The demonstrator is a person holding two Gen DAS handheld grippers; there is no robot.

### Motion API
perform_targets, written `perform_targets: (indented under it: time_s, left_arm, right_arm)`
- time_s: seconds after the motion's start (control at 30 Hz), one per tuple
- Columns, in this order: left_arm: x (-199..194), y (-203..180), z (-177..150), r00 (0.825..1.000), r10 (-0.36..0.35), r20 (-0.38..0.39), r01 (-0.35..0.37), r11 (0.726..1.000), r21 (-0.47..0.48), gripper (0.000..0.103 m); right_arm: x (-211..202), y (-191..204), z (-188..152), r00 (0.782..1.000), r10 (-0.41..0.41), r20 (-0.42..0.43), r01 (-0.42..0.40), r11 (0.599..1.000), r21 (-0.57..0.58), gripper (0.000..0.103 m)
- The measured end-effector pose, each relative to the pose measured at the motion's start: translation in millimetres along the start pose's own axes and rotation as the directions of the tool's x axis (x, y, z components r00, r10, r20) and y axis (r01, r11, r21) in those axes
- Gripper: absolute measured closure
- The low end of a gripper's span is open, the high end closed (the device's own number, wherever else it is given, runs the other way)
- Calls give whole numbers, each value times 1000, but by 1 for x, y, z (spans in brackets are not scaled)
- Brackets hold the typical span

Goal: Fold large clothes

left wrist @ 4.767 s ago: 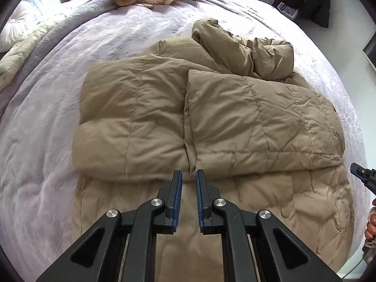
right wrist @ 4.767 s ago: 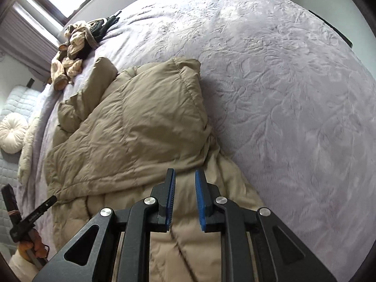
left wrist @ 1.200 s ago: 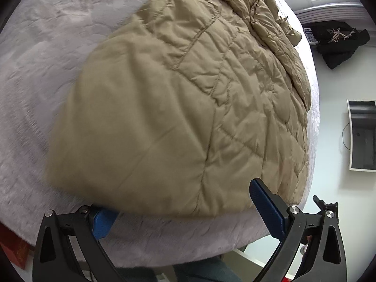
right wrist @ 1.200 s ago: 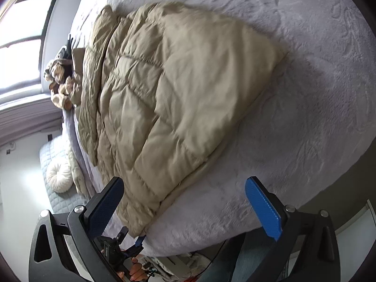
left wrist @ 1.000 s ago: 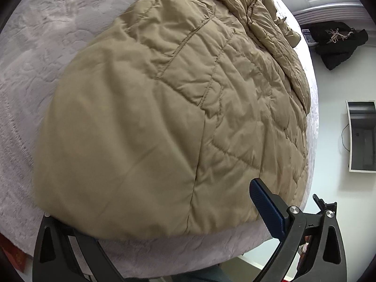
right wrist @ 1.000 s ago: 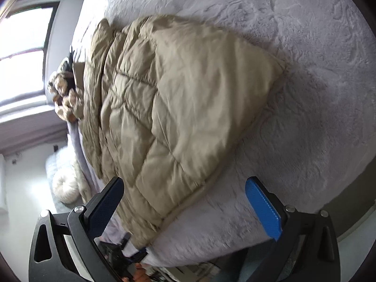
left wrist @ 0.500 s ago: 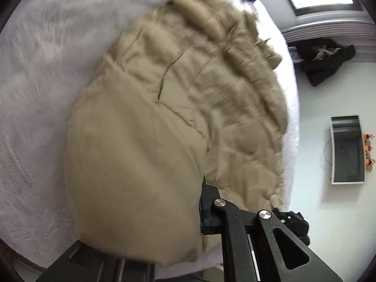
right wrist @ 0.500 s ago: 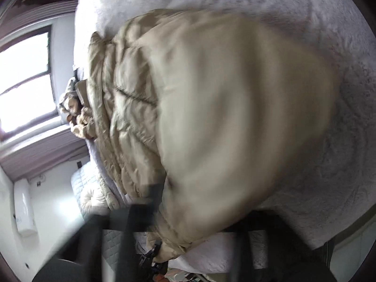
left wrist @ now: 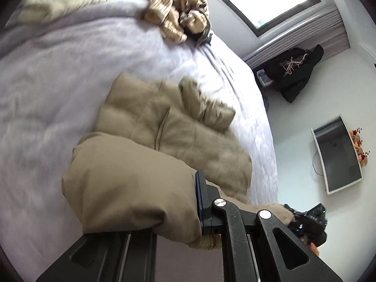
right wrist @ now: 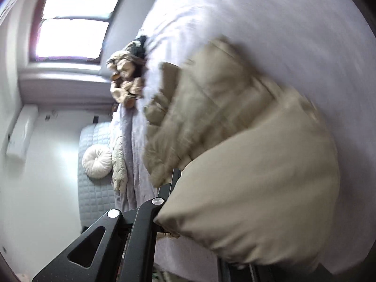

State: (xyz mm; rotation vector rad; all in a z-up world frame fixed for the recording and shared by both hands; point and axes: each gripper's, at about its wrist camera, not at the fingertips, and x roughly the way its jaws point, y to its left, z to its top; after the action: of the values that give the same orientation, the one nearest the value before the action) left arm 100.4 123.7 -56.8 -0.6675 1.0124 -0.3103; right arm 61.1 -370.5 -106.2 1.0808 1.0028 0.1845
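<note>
A tan puffer jacket (left wrist: 164,129) lies on the lilac bedspread (left wrist: 47,82). My left gripper (left wrist: 196,183) is shut on a bottom corner of it and holds that corner up off the bed. The puffed fabric drapes over and hides the left finger. My right gripper (right wrist: 181,176) grips the other bottom corner of the jacket (right wrist: 223,117), with its jaws closing the last bit on the fabric. That corner billows over and hides the right finger. In the left wrist view the right gripper (left wrist: 305,225) shows at the lower right, in a hand. Both views are motion-blurred.
A heap of striped and tan clothes (left wrist: 178,16) lies at the far end of the bed, below a window (right wrist: 72,21). A black garment (left wrist: 296,70) hangs by the wall. A screen (left wrist: 338,155) is on the wall. A round white cushion (right wrist: 96,162) lies beside the bed.
Both grippers went from wide open at the jacket's bottom edge to shut on its two corners. They then rose and carried the hem up and toward the far end of the bed.
</note>
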Motion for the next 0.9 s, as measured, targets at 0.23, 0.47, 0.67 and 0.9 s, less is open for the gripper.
perform_targets:
  time_s: [0.23,0.47,0.67,0.9]
  left_arm:
    - [46,-15,65,997,72,19,-73,997,36,90]
    - [124,24,95,987,143,-69,-144,990,-2,90]
    - [163,39,110,974,180,-137,-174,983,52,85]
    - [137,19,119,964,230,-132,-204,961,185,14]
  right_arm:
    - [48,43,91,999,16,-35,-19,994,-106,95]
    - [124,37,151,993,-51,-109,42,996,-84,95]
    - [168,20,172,988,-109,-111,101,992,-74,94]
    - [181,18,176,986,-138,-93,135,990,-34,91]
